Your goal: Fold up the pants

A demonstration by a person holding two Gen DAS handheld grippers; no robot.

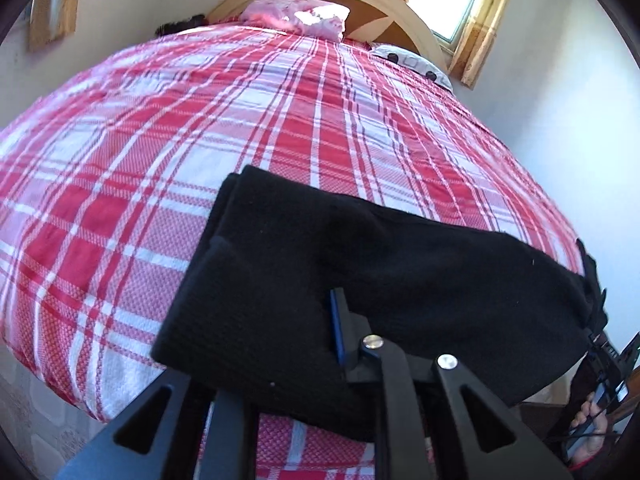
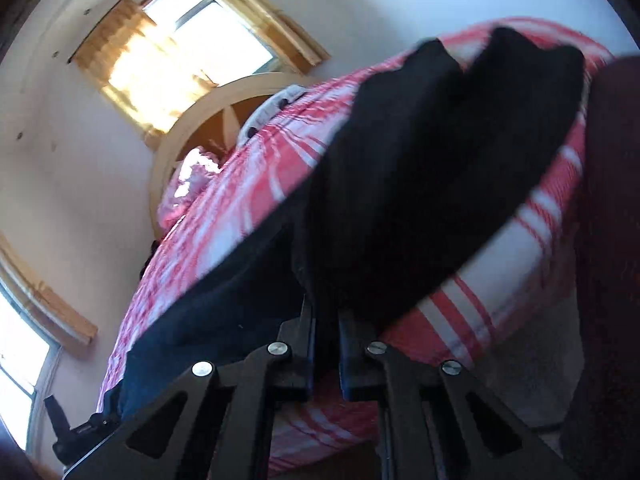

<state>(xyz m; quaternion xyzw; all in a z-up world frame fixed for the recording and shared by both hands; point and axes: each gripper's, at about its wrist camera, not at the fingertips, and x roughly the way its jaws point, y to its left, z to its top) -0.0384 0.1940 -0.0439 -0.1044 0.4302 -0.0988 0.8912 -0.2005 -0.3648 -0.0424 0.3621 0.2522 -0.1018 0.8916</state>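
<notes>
Pants (image 1: 360,264), black, lying at the near edge of the bed (image 1: 160,168) on the red-and-white plaid cover, already doubled into a thick bundle with a rounded fold toward the headboard (image 1: 404,12); near end draped over the mattress edge and lifted toward both tools.

Left tool (image 1: 296,332): only one blue-edged finger (image 1: 338,328) showing, the other buried under cloth; seemingly wrapped by fabric, yet impossible to tell whether clamped or slack. Right tool (image 2: 325,344): fingers drawn close with a narrow gap, black cloth running down into that gap; judged pinched on the pants edge, though blurred.

Step in hand, by judgement: carrying the near end up and over onto the far part. For a clean result: keep both grips level and equally far from the fold; lift just enough to clear the lower layer; travel straight toward the headboard, not sideways; lay the edge down flush with the far fold before letting go; avoid dragging the plaid cover along.

Count: one pair of pants; two tools; one bed; two pillows, pink (image 1: 296,20) and white patterned (image 1: 412,62); two windows in the right view, by the headboard (image 2: 188,44) and low left (image 2: 20,364).
</notes>
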